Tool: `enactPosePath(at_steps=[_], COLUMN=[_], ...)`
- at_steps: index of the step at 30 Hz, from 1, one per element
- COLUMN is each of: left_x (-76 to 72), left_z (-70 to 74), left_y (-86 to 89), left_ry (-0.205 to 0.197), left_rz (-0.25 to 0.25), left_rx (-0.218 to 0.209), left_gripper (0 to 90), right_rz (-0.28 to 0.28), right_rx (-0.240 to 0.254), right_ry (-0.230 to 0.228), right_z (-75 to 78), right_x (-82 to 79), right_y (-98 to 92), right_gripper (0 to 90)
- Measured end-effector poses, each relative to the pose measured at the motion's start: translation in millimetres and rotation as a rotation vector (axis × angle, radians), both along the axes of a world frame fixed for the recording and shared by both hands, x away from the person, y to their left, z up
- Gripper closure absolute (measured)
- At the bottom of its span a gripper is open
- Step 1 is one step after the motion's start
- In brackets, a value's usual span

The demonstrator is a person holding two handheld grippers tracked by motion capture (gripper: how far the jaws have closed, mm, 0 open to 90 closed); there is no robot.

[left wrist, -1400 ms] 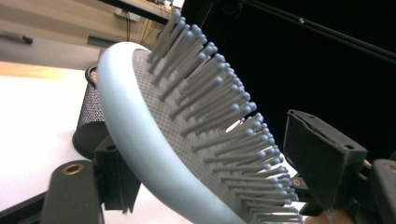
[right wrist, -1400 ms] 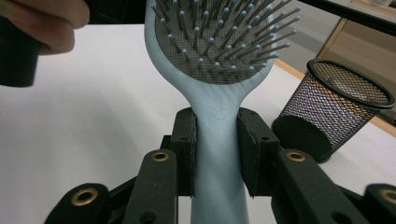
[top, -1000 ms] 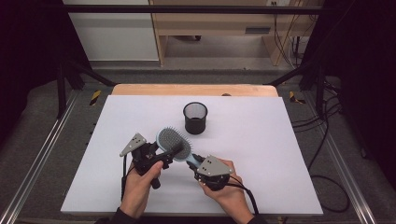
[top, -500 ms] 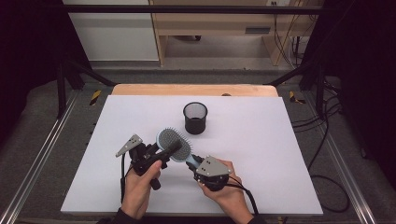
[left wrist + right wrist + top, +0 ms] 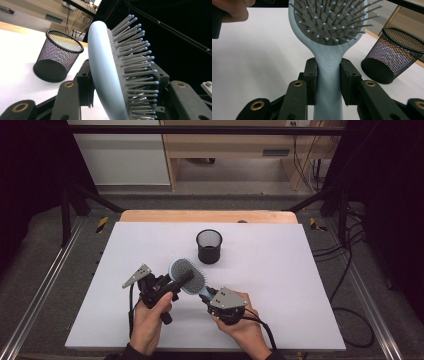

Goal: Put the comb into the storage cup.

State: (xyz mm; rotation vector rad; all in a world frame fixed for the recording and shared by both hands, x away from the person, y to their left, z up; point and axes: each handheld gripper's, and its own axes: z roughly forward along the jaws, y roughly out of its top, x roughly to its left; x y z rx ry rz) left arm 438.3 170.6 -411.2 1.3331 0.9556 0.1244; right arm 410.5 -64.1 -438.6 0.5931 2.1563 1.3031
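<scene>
High view: the right gripper [image 5: 206, 294] squeezes the blue hairbrush [image 5: 189, 274] by its handle, and the left gripper [image 5: 184, 279], jaws just closing, pinches its head beside the black mesh cup [image 5: 209, 246].

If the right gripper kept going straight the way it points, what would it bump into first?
Probably the left gripper, whose fingers have just been closing around the hairbrush head that the right gripper holds by its handle. The mesh cup sits off to the side, though depth is hard to judge.

Hairbrush [image 5: 189, 276]: pale blue paddle type, grey cushion, ball-tipped bristles. Held off the white counter [image 5: 280, 285], near its front edge. Handle gripped at the neck; head pinched across back and bristles.
</scene>
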Motion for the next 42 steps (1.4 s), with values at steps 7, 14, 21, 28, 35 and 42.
enactPosePath(at_steps=[7,14,21,28,35,42], left_x=[-0.7,-1.3,-1.6,-1.1,-2.4,-1.9], left_z=[0.3,0.0,-0.4,0.3,0.2,-1.3], left_y=[-1.0,-1.7,-0.4,0.5,-0.8,-0.5], left_ry=[-0.005,-0.006,-0.008,-0.009,-0.021,-0.016], left_rz=[-0.007,-0.014,-0.016,-0.025,-0.032,-0.033], left_rx=[-0.003,-0.011,-0.026,-0.030,-0.021,-0.024], left_gripper=[51.1,52.6,53.2,53.7,54.8,55.0], right_rz=[0.011,0.019,0.036,0.047,0.048,0.048], right_rx=[0.014,0.025,0.050,0.071,0.067,0.069], right_ry=[0.017,0.032,0.058,0.080,0.090,0.092], right_z=[-1.1,-2.2,-0.8,-1.0,-1.9,-2.9], right_x=[1.3,2.6,4.4,4.7,5.4,5.7], right_y=[-1.6,-3.5,-5.0,-4.0,-5.9,-6.0], right_gripper=[69.6,69.6,69.6,69.5,69.4,68.7])
